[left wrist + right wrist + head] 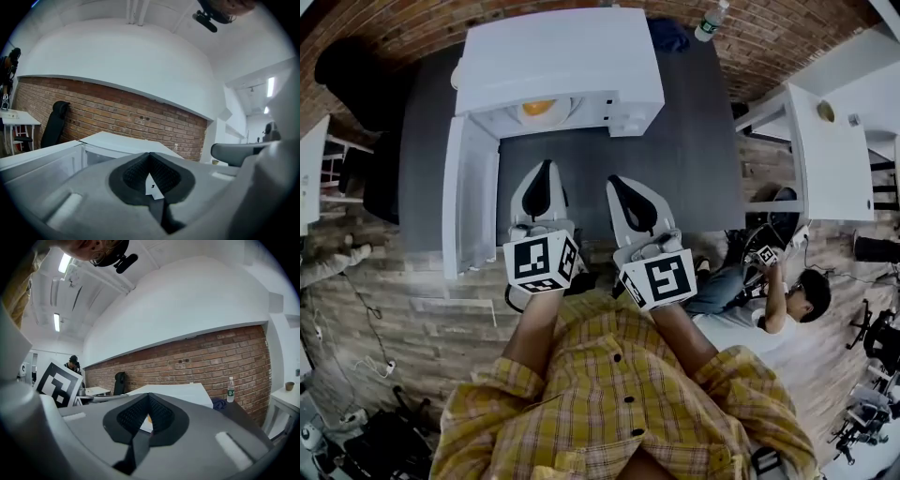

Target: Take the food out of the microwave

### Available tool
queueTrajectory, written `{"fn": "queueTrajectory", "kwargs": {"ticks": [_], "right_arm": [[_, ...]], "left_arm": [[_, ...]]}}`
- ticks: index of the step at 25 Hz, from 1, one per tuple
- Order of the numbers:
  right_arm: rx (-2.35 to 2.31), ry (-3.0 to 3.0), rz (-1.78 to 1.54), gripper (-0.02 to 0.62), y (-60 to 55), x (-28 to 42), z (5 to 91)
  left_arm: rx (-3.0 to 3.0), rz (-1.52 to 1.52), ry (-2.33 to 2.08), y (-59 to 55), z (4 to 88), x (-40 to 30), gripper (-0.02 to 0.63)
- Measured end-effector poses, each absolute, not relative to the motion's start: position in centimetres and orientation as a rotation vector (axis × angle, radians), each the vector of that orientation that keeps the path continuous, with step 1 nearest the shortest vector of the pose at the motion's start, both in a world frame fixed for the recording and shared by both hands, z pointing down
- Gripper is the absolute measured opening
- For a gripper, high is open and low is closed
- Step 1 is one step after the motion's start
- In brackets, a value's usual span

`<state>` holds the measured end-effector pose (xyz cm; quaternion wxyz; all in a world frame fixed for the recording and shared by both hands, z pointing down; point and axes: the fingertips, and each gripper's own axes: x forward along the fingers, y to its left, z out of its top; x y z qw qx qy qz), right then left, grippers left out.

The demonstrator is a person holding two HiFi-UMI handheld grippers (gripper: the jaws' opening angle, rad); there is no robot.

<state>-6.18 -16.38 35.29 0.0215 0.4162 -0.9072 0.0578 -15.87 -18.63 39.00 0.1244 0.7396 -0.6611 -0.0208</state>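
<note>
Starting closest in, a yellow plaid shirt (628,394) fills the bottom of the head view, and both arms reach forward from it over the near edge of a dark grey tabletop (684,169). The left gripper (546,165), grey with black padded jaws, has those jaws pressed together with nothing between them; its own view shows the pads meeting at the tip (150,154). The right gripper (614,180) sits just beside it, likewise closed and empty (its view shows the same sealed tip (149,395)). Both point at a white boxy microwave (558,56) further back on the table, and neither touches it. The white microwave door (472,197) hangs wide open on the left side, reaching toward the person. Inside the cavity sits the orange-yellow food on a pale round dish (538,108), well apart from both grippers. Behind the microwave, at the table's far right corner, lies a crumpled blue cloth (667,36), with a clear plastic water bottle (710,21) just beside it. A red brick wall (211,357) lies beyond.
</note>
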Motion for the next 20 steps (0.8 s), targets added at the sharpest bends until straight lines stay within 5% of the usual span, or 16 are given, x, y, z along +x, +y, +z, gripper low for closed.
{"fn": "queueTrajectory", "kwargs": {"ticks": [20], "right_arm": [[1.377, -2.709, 0.211, 0.006, -18.4, -7.5, 37.6]], "left_arm": [[1.902, -0.306, -1.578, -25.5, 49.1, -19.2, 0.065]]}}
